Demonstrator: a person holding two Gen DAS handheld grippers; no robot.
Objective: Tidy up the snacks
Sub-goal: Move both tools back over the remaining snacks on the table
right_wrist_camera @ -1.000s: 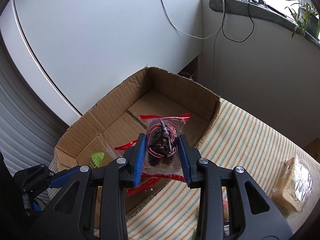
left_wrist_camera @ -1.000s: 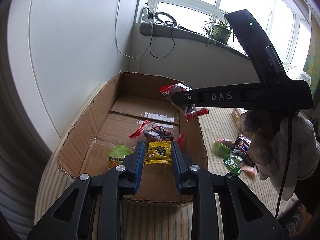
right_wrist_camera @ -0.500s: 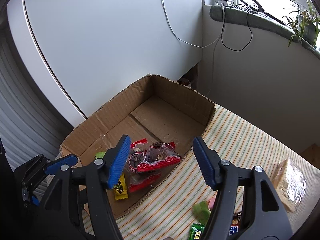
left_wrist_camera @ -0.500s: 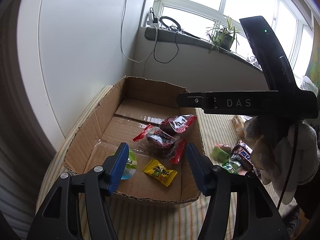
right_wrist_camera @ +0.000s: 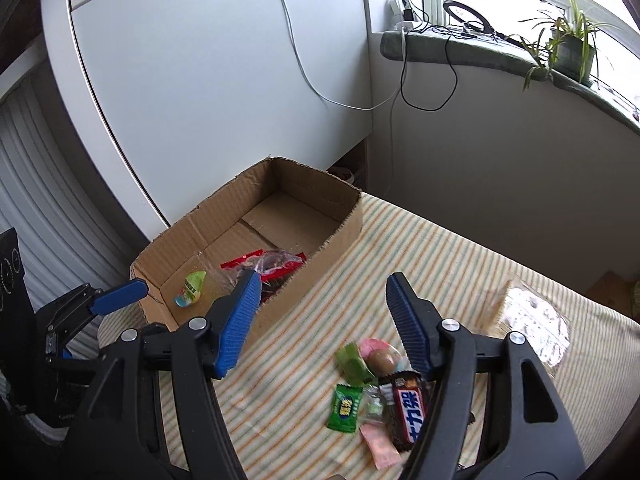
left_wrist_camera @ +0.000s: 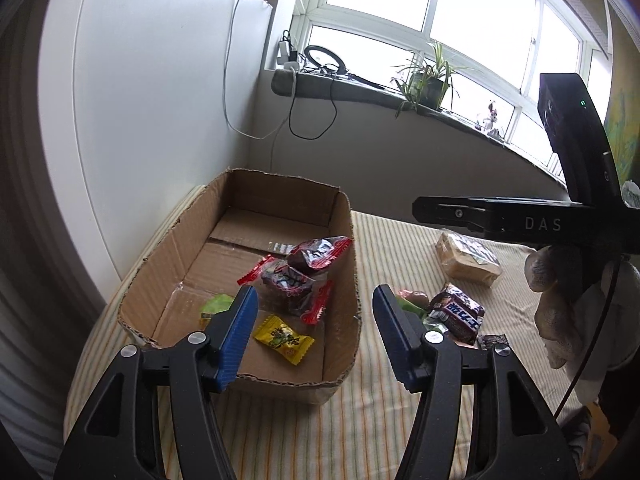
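Both grippers hang above the striped cloth [right_wrist_camera: 460, 248] with nothing between their blue pads: the left gripper [left_wrist_camera: 314, 334] stands wide over the near end of the cardboard box [left_wrist_camera: 340, 344], the right gripper [right_wrist_camera: 320, 320] wide just right of it. Inside the box lie two red-edged dark snack packets [left_wrist_camera: 298, 276], a yellow candy [left_wrist_camera: 283, 339] and a green one [right_wrist_camera: 191, 288]. More snacks, a chocolate bar [right_wrist_camera: 410, 410] among them, sit loose on the cloth near the right gripper
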